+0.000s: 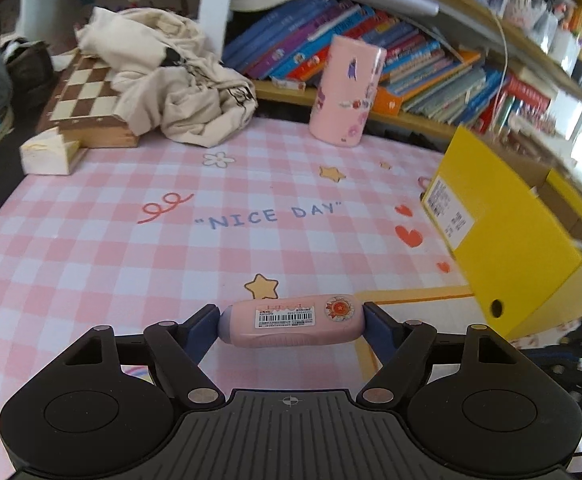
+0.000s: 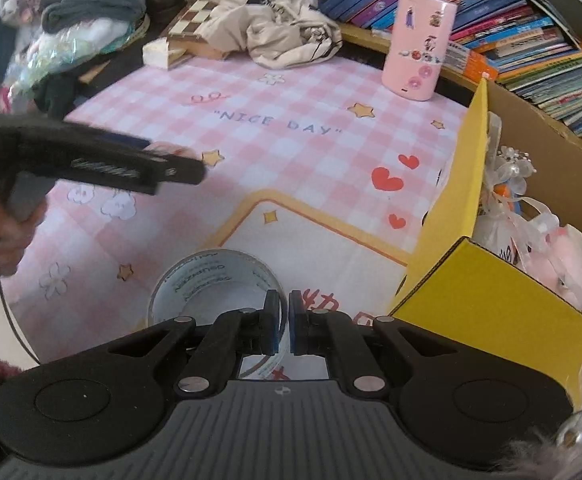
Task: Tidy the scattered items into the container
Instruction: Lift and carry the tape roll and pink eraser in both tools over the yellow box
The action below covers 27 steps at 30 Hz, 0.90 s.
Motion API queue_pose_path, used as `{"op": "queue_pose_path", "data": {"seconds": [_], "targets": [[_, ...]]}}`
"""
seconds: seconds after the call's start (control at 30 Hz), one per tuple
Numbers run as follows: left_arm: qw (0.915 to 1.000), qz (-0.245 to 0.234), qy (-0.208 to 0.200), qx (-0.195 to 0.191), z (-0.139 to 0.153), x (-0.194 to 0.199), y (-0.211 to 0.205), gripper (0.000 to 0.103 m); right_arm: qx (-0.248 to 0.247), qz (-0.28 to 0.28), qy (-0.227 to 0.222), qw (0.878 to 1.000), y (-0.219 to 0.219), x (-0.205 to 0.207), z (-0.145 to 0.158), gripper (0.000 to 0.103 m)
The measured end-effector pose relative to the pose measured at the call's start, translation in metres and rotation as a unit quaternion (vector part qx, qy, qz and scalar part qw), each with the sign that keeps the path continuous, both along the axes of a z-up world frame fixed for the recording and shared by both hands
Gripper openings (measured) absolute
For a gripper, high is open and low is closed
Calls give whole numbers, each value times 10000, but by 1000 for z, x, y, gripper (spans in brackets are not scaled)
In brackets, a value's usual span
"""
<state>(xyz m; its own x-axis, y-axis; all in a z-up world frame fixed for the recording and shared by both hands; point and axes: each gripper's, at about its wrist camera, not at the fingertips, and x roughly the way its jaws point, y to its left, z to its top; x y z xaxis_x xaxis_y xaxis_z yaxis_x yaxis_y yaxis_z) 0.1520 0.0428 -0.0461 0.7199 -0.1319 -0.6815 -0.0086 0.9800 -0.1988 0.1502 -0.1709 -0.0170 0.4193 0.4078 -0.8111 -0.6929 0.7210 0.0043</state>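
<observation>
My left gripper point(image 1: 291, 322) is shut on a pink oblong case with a barcode label point(image 1: 291, 322), held crosswise above the pink checked mat; the gripper also shows blurred in the right wrist view point(image 2: 159, 160). My right gripper point(image 2: 285, 322) is shut on the wall of a clear tape roll point(image 2: 215, 284), one finger inside the ring and one outside. The yellow cardboard box point(image 1: 503, 236) stands to the right; it also shows in the right wrist view point(image 2: 459, 184) and holds white and pink ribbon items point(image 2: 539, 236).
A tall pink sticker-covered cylinder point(image 1: 345, 92) stands at the mat's far edge, seen again in the right wrist view point(image 2: 419, 44). A chessboard point(image 1: 87, 100) with crumpled beige cloth point(image 1: 175, 76) lies far left. Leaning books point(image 1: 411, 60) fill the shelf behind.
</observation>
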Motion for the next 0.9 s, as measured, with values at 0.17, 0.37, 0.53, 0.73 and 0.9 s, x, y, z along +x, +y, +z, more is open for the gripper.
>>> {"op": "queue_pose_path", "data": {"seconds": [0.17, 0.37, 0.53, 0.73, 0.9], "targets": [[9997, 87, -164, -171, 15, -25, 7, 78, 113, -97, 10, 9999, 3, -7, 3, 4], [9994, 176, -253, -171, 22, -47, 13, 78, 90, 106, -84, 9999, 14, -25, 5, 5], [9990, 188, -348, -217, 27, -61, 17, 78, 132, 37, -173, 9998, 14, -36, 9, 5], [9985, 58, -464, -300, 35, -77, 16, 78, 230, -149, -298, 9992, 8, -52, 16, 5], [9981, -132, -519, -288, 38, -89, 14, 78, 313, -457, -367, 9978, -2, -68, 19, 5]]}}
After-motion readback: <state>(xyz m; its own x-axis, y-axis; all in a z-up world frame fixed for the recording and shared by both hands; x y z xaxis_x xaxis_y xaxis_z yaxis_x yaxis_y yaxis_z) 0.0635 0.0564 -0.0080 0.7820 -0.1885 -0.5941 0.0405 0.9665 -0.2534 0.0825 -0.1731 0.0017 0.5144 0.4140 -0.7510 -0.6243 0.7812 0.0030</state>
